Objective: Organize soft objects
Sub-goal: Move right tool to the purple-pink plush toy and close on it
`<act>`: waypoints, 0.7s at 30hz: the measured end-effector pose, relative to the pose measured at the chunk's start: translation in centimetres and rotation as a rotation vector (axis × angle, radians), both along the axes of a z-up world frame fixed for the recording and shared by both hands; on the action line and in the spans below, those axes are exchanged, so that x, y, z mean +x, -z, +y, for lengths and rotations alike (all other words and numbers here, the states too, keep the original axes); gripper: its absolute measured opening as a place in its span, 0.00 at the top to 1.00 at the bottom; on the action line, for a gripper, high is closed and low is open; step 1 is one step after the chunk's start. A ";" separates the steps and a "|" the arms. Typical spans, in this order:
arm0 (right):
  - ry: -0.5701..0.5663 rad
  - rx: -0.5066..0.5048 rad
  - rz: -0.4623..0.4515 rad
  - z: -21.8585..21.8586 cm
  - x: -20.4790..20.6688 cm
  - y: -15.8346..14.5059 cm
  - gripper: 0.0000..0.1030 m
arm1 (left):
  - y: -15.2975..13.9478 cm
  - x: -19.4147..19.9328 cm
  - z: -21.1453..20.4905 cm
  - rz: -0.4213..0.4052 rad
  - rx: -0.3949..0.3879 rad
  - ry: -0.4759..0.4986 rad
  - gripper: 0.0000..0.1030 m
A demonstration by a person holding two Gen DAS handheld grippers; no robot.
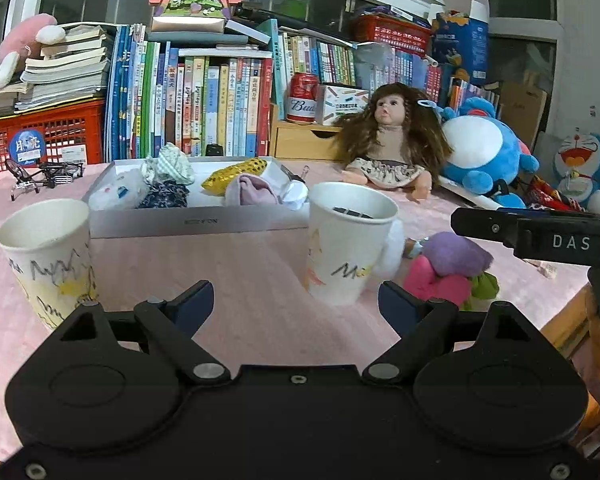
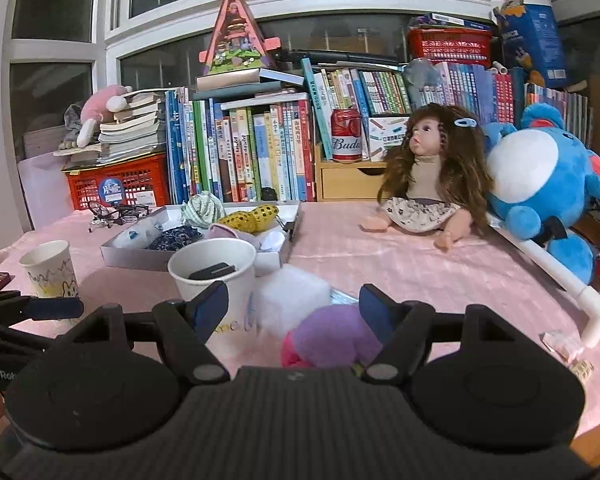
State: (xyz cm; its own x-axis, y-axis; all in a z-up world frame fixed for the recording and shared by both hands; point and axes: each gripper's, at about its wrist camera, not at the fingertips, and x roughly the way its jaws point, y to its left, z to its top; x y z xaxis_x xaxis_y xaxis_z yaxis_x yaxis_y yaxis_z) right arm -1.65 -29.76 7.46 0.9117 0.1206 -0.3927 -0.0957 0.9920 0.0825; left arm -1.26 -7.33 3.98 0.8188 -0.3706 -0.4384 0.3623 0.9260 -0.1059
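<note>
A grey shallow box [image 1: 196, 225] [image 2: 124, 257] on the pink table holds several soft things: a white plush, a dark patterned cloth, a yellow spotted pouch [image 1: 236, 174] and a pink cloth [image 1: 252, 192]. A purple-and-pink plush toy [image 1: 450, 266] [image 2: 332, 338] lies outside the box beside a white foam block [image 2: 290, 304]. My right gripper [image 2: 294, 308] is open just above the plush toy, which sits between and under its fingers. My left gripper [image 1: 296, 306] is open and empty above the bare tablecloth, in front of the box.
Two paper cups stand on the table, one at the left [image 1: 48, 256] [image 2: 50, 268] and one by the plush toy [image 1: 346, 240] [image 2: 216, 276]. A doll [image 1: 392, 140] and a blue plush [image 1: 484, 148] sit at the back right. Books and red crates line the back.
</note>
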 end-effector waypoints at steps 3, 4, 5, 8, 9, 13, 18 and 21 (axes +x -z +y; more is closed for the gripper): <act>0.009 0.002 0.005 -0.4 -0.3 0.3 0.20 | 0.4 -0.6 -0.3 -0.007 -0.003 0.016 0.16; 0.013 0.003 0.008 -0.6 -0.3 0.4 0.20 | 0.5 -0.8 -0.5 -0.013 -0.003 0.022 0.17; 0.016 0.003 0.013 -0.8 -0.4 0.5 0.20 | 0.6 -0.9 -0.7 -0.017 0.001 0.029 0.19; 0.028 0.008 0.022 -1.2 -0.4 0.8 0.22 | 0.8 -1.5 -1.3 -0.024 0.022 0.053 0.25; 0.033 0.011 0.023 -1.4 -0.4 0.9 0.23 | 0.9 -1.6 -1.5 -0.027 0.029 0.059 0.27; 0.052 0.027 0.026 -2.2 -0.5 1.0 0.25 | 0.9 -2.4 -2.2 -0.047 0.046 0.090 0.33; 0.077 0.047 0.036 -3.1 -0.6 1.3 0.28 | 1.1 -2.5 -3.3 -0.041 0.047 0.126 0.43; 0.092 0.041 0.048 -3.5 -0.6 1.5 0.28 | 1.3 -2.4 -4.1 -0.026 0.046 0.150 0.49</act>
State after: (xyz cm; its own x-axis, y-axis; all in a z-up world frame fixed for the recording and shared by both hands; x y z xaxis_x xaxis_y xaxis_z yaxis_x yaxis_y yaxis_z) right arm -2.20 -33.24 5.98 0.9001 0.0542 -0.4324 0.0007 0.9921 0.1258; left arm -3.68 -11.45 2.64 0.7668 -0.4698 -0.4374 0.4991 0.8649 -0.0538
